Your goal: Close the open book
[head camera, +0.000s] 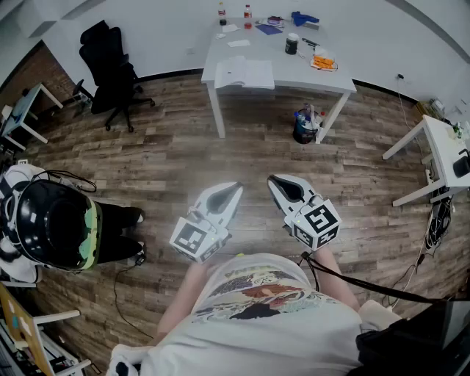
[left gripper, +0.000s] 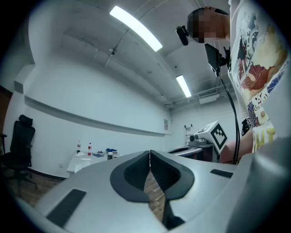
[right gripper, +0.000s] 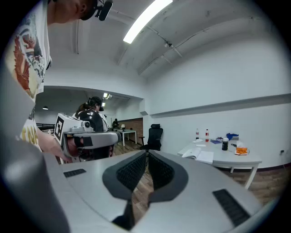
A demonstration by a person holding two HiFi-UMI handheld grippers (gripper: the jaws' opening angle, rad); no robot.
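Showing an open book (head camera: 246, 73) lying flat, pages up, on the near edge of a white table (head camera: 294, 73), toward 12 o'clock in the head view and well apart from both grippers. Picking up the same book (right gripper: 198, 154) toward 3 o'clock in the right gripper view, again on the table's near edge.

Sharing the tabletop with a small bottle (head camera: 222, 13) at 11 o'clock from the book, a second bottle (head camera: 247, 15) at 12 o'clock, a dark jar (head camera: 292, 44) at 2 o'clock, a blue object (head camera: 303, 17) beyond the jar, and something orange (head camera: 323, 60) at 3 o'clock. Showing a dark bin (head camera: 305, 126) on the wood floor (head camera: 183, 154) under the table's right end, and a black office chair (head camera: 110, 73) at 9 o'clock from the book.

Holding the left gripper (head camera: 236, 189) and the right gripper (head camera: 273, 180) side by side over the floor near the picture's centre, at 6 o'clock from the book, tips pointing toward 12 o'clock. Pressing the left gripper's jaws together at the tips, with nothing between them. Pressing the right gripper's jaws together likewise, also empty.

Catching another person in a black helmet (head camera: 51, 224) at 9 o'clock and a second white table (head camera: 440, 147) at 3 o'clock.
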